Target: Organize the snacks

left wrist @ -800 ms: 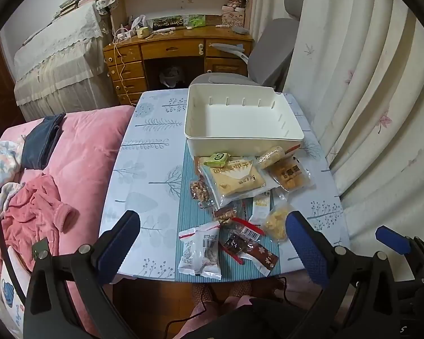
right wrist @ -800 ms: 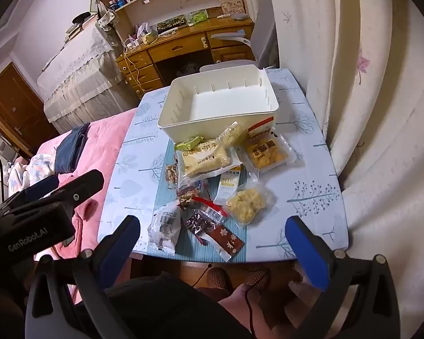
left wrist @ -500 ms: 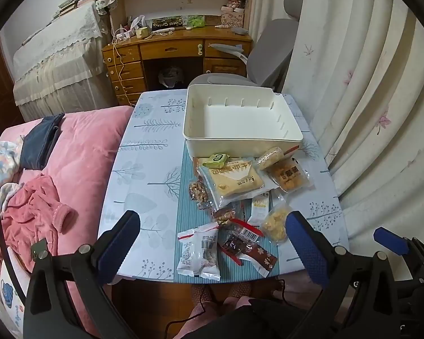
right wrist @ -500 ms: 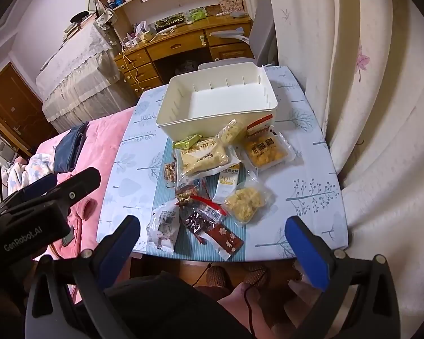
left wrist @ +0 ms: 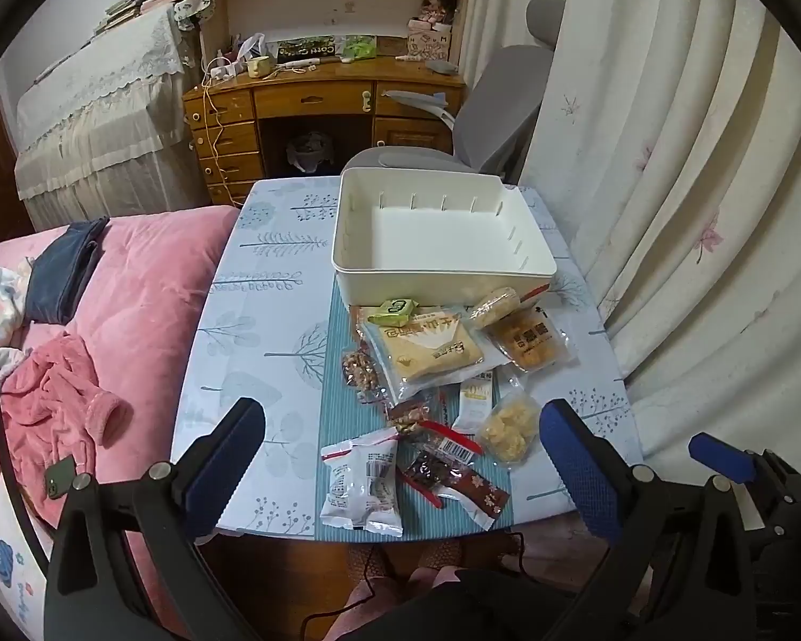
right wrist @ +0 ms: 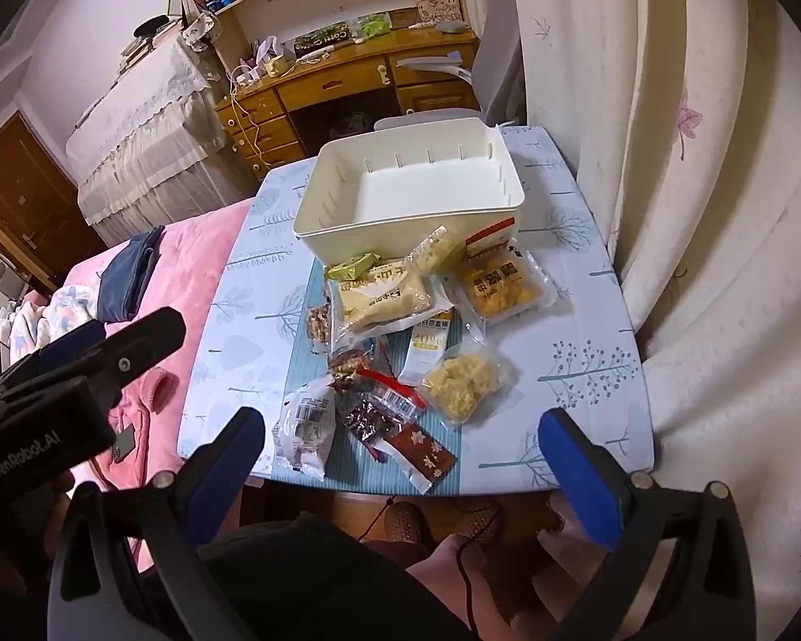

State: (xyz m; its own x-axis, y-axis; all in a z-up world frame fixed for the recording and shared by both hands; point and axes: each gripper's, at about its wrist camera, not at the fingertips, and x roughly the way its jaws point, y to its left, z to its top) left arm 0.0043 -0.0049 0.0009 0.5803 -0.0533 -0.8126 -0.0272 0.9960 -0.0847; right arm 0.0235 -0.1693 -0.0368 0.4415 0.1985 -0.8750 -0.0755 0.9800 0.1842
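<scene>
I saw the snack packets [left wrist: 427,374] heaped on the worktop [left wrist: 261,320] against the near wall of the white bin [left wrist: 443,280], whose inside lay bare. The white wrapped cake [left wrist: 360,486] and dark red bar [left wrist: 462,481] sat right at the near edge. My left claw [left wrist: 400,459] and right claw [right wrist: 400,459] hung spread wide above that edge, gripping nothing. Open cloth lay left of the heap; curtain [right wrist: 721,213] crowded the right.

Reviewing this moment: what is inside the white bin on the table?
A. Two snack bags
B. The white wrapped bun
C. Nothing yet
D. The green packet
C: the white bin shows a bare floor, and the snacks all lie on the table in front of it.
</scene>
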